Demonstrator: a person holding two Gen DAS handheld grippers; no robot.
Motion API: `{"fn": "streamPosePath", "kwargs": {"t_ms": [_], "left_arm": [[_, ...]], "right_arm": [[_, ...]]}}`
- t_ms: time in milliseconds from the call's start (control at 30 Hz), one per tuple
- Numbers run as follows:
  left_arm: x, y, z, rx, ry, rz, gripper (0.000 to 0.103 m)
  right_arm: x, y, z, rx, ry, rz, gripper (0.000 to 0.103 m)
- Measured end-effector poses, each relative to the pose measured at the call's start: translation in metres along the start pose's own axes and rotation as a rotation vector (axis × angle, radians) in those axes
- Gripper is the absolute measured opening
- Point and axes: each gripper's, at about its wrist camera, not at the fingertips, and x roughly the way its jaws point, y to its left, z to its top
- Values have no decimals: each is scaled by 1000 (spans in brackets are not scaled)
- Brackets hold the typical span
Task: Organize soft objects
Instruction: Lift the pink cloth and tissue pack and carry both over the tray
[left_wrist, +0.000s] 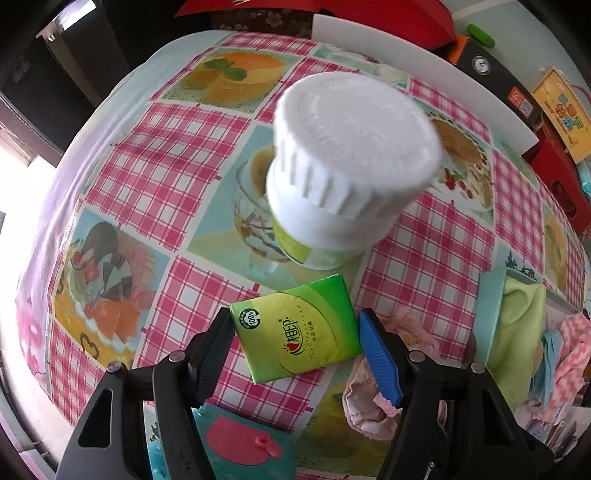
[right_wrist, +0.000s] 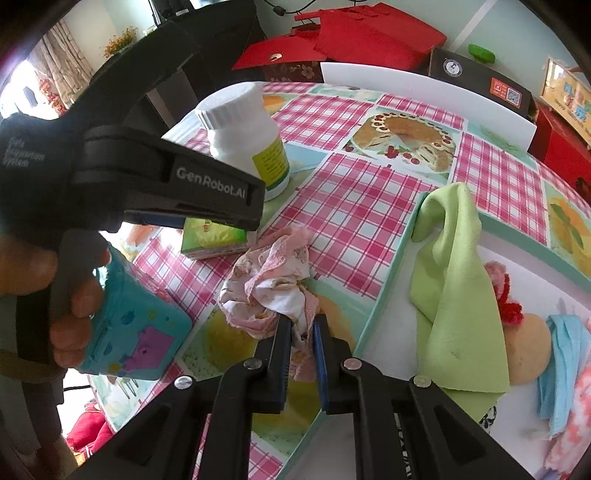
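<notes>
A green tissue pack (left_wrist: 295, 328) lies on the checked tablecloth, set diagonally between the fingers of my left gripper (left_wrist: 295, 321). The black finger meets its left corner and the blue pad (left_wrist: 380, 354) its right edge. A crumpled pink floral cloth (right_wrist: 269, 280) lies beside the pack, and my right gripper (right_wrist: 301, 332) is shut on its near edge. The same cloth (left_wrist: 362, 402) shows under the left gripper's blue pad. A teal-rimmed box (right_wrist: 384, 280) at the right holds a green cloth (right_wrist: 450, 295), a blue cloth (right_wrist: 561, 362) and pink knitted pieces.
A white bottle (left_wrist: 347, 158) with a ribbed cap stands just beyond the pack. A teal case (right_wrist: 136, 332) lies at the near left, by the hand (right_wrist: 74, 295) holding the left gripper. A white board (right_wrist: 424, 96), red bags and boxes line the far edge.
</notes>
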Motion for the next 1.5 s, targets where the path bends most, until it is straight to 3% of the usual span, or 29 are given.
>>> {"fn": "streamPosePath", "kwargs": {"t_ms": [533,967,1500], "left_arm": [[-23,4,-20,-12,-93,-56,69],[-31,16,-17,-7,-144,-85,69],[-87,9,-26,10,-294,-179,69]], "right_arm": [[-23,-8,2,31,-65,-11,10],[-60,-14,6,51,-183,-29,10],[-120,-29,0,111,-358,-82,10]]}}
